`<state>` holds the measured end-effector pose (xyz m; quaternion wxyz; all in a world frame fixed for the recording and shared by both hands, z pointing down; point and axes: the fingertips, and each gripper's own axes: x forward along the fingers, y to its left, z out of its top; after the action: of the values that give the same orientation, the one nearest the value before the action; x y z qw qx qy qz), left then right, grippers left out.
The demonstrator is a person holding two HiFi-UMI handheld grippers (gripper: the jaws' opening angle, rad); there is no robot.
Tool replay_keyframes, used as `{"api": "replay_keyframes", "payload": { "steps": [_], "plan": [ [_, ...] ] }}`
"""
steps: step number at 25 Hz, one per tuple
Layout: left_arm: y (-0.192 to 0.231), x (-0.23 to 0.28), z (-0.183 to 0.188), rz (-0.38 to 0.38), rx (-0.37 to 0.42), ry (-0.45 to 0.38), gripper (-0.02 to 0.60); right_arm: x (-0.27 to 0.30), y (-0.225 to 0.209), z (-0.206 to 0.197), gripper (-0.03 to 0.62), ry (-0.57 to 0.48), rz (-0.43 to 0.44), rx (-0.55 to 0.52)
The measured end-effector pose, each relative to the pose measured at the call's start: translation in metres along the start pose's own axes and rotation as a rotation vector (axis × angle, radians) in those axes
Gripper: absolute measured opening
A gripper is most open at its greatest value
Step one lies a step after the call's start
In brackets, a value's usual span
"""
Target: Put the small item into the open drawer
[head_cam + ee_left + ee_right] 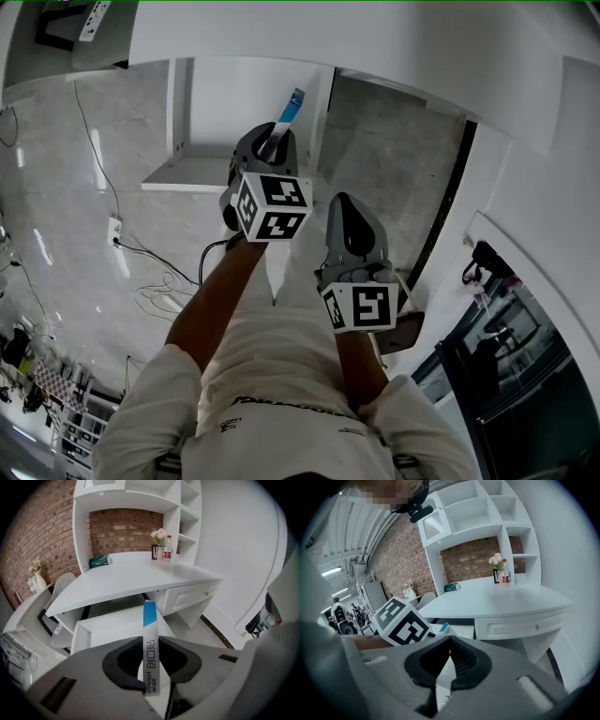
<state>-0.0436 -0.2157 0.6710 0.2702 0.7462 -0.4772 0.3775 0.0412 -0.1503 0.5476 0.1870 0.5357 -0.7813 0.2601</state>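
Observation:
A slim white box with a blue end [149,616] stands upright between the jaws of my left gripper [151,640], which is shut on it. In the head view the left gripper [274,141] holds the box [290,109] above the open white drawer [186,174]. From the left gripper view the drawer [77,634] lies just beyond the box, pulled out from under the white desk [131,576]. My right gripper [349,211] hangs beside the left one, nearer my body; its jaws [450,639] are shut with nothing in them. The box's blue tip [444,629] also shows in the right gripper view.
A vase of flowers [158,538], a bottle [168,548] and a green box [99,560] stand at the back of the desk. A closed drawer [187,597] is to the right of the open one, a chair [58,590] to the left. Cables and a power strip [114,230] lie on the floor.

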Motion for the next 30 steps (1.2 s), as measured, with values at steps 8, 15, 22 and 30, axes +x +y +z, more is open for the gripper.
{"api": "replay_keyframes", "payload": {
  "steps": [8,15,22,30],
  "plan": [
    [-0.008,0.023,-0.012,-0.06,0.112,0.095,0.086,-0.003,-0.005,-0.011,-0.002,0.002,-0.001,0.029],
    [-0.012,0.043,-0.024,-0.125,0.229,0.174,0.087,0.003,-0.008,-0.018,-0.002,0.008,-0.003,0.033],
    [-0.023,0.053,-0.032,-0.198,0.311,0.257,0.087,0.006,-0.01,-0.019,-0.002,0.006,-0.01,0.041],
    [-0.025,0.071,-0.045,-0.28,0.336,0.327,0.087,0.008,-0.021,-0.023,-0.002,-0.003,-0.036,0.048]
  ]
}}
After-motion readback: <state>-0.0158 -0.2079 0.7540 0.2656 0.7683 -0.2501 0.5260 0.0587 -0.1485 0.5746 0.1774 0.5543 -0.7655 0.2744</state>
